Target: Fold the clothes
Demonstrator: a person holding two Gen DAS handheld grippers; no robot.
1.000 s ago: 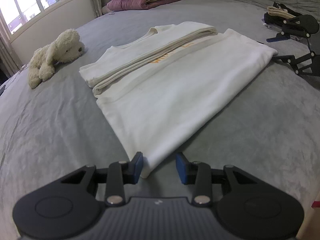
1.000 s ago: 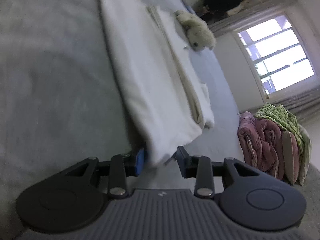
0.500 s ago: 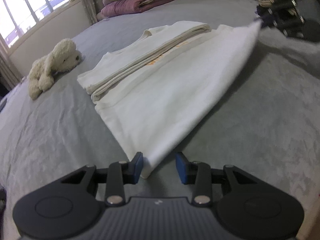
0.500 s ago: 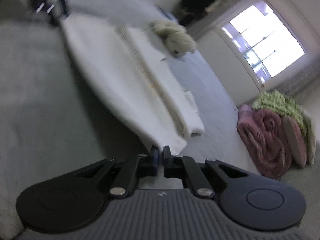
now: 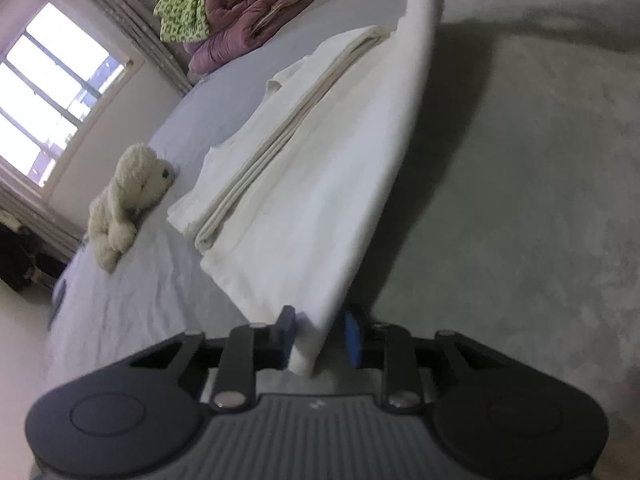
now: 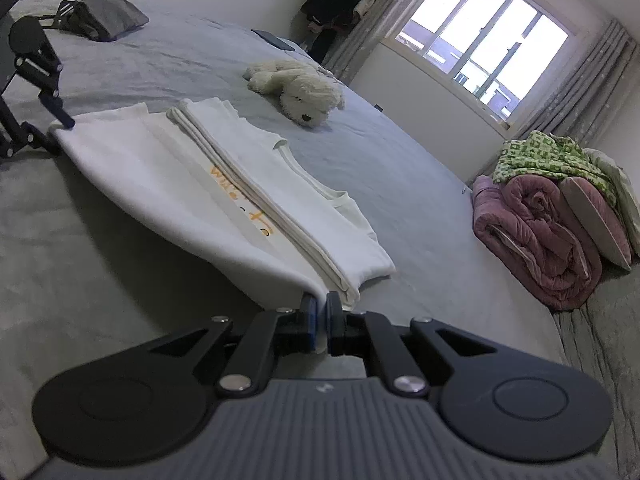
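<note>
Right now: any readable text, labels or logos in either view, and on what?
Orange print on the white T-shirt, partly hidden by the folded side; only fragments show, roughly "Wi" then "t", not readable as a word.
Small pale mark on the right gripper body: too small to read.
Left wrist view: no readable text.

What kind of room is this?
Most likely a bedroom: a white shirt lies on a wide grey bed, with a rolled pink quilt, a plush dog and a curtained window.
</note>
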